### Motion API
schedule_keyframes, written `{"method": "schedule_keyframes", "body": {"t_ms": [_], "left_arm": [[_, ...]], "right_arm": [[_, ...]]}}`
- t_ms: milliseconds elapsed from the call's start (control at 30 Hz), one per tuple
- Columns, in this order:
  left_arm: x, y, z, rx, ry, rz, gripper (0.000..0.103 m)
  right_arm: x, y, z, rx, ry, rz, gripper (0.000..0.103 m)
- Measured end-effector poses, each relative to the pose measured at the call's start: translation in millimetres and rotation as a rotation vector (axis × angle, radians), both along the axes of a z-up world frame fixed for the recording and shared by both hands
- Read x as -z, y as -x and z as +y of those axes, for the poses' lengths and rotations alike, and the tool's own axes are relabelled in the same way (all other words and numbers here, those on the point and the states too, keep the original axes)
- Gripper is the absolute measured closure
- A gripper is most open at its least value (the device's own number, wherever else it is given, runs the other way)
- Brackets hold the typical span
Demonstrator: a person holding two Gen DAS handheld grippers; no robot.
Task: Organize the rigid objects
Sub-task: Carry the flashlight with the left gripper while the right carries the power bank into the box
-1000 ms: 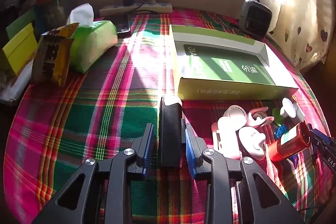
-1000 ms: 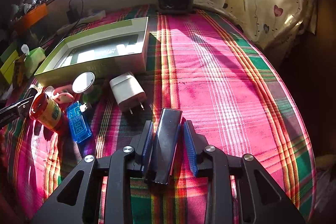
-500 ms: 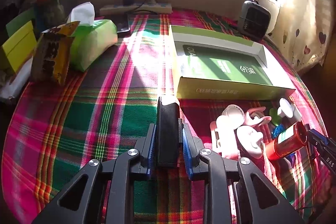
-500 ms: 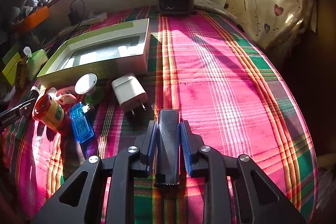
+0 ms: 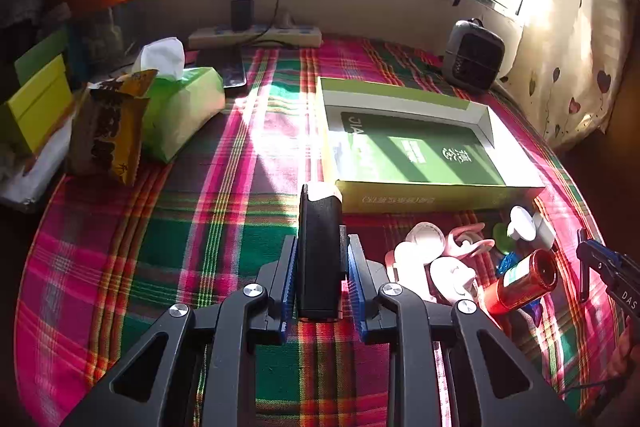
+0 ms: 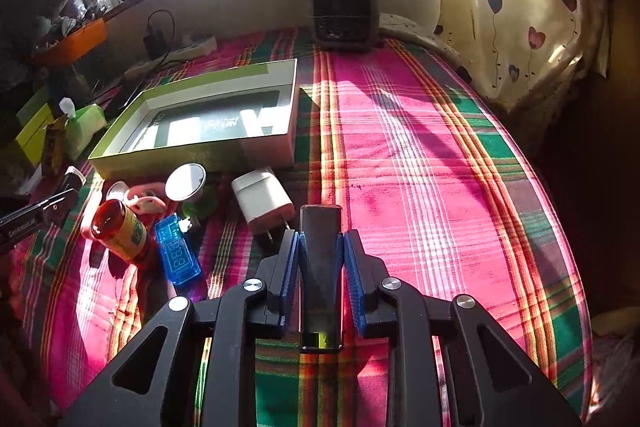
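Observation:
My left gripper (image 5: 322,243) is shut on a black block (image 5: 319,251) with a white far end, held just above the plaid cloth. My right gripper (image 6: 321,239) is shut on a slim black bar (image 6: 321,267) with a yellowish spot at its near end. An open green box (image 5: 420,198) (image 6: 200,155) lies just beyond both. Between the grippers sits a pile: a red bottle (image 5: 520,283) (image 6: 116,231), a blue USB meter (image 6: 178,255), a white charger (image 6: 262,199), a round mirror (image 6: 186,181) and pink-white pieces (image 5: 436,261).
A green tissue pack (image 5: 180,111), a snack bag (image 5: 108,131) and a yellow box (image 5: 36,107) stand at the left. A power strip (image 5: 256,35) and a small heater (image 5: 472,55) (image 6: 344,11) sit by the window wall. A curtain (image 6: 520,27) hangs at the right.
Both grippers' jaws have closed in from a loose stance onto the black block and the black bar. The pile and the box lie as before.

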State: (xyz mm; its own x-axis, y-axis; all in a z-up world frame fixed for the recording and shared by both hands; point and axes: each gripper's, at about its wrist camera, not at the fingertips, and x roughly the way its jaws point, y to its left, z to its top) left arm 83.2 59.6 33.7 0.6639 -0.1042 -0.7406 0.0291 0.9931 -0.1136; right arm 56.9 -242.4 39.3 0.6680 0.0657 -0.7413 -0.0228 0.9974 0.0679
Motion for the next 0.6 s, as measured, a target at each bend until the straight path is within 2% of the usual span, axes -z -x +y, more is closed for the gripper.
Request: {"method": "schedule_keyframes", "body": {"t_ms": [300, 600], "left_arm": [[-19.0, -14.8, -2.9, 0.039, 0.025, -0.015, 0.081], [-25.7, -41.6, -12.3, 0.076, 0.045, -0.018, 0.081]], "right_arm": [[-23.0, -16.9, 3.3, -0.048, -0.015, -0.027, 0.079], [-37.9, -48.5, 8.1, -0.093, -0.026, -0.034, 0.079]]}}
